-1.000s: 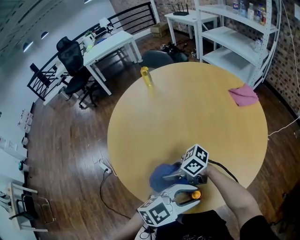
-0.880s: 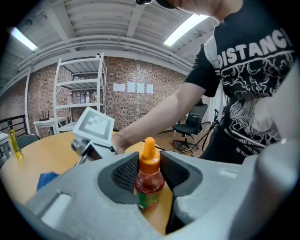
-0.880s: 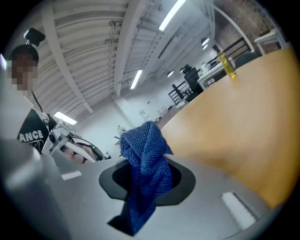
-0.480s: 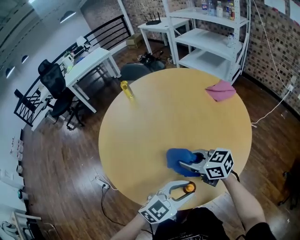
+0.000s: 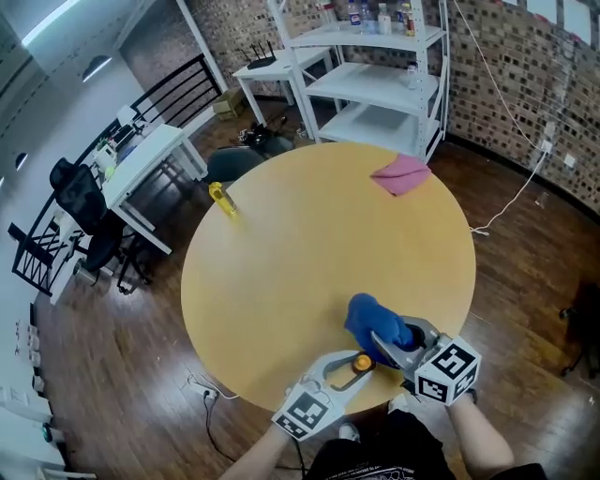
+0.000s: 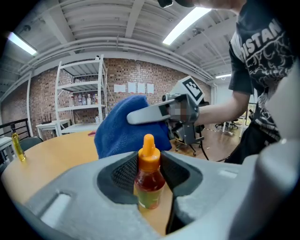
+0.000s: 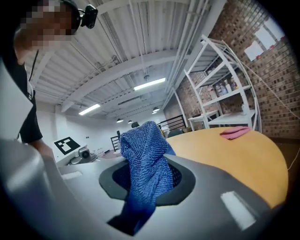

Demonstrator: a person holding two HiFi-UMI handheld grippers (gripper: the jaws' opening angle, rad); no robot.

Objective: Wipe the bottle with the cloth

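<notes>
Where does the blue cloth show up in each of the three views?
Head view: blue cloth, low centre, near the table edge.
Left gripper view: blue cloth, centre, behind the bottle.
Right gripper view: blue cloth, centre, pinched between the jaws.
Shared landmark: white shelf.

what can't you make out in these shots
Head view: the left gripper covers the bottle but for its orange cap.
Left gripper view: the jaws hide the bottle's lower part and label.
Right gripper view: the cloth's lower end drops out of sight between the jaws.
Head view: shelf items too small.
</notes>
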